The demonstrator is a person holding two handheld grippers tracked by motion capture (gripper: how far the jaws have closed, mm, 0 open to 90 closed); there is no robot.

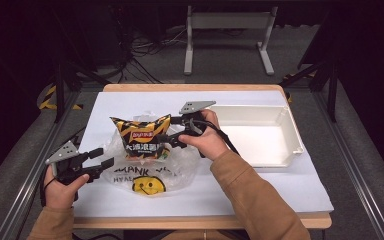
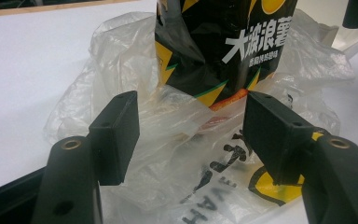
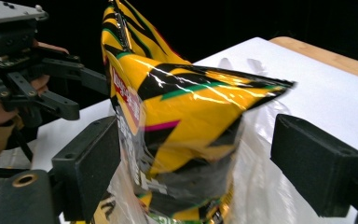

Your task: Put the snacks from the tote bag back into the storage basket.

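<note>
With your right gripper (image 3: 196, 163) spread around the chip bag (image 1: 141, 138) standing in the plastic bag (image 1: 180, 167), close squarely on it while your left gripper (image 2: 191, 135), also spread, steadies the film.

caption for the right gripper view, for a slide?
Open right claw straddling an upright yellow-and-black chip bag in a clear plastic bag, left claw beyond.

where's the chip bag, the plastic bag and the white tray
chip bag (image 1: 141, 140), high view, on its printed front
plastic bag (image 1: 180, 167), high view, on its clear side right of the smiley
white tray (image 1: 292, 131), high view, on its right wall
</note>
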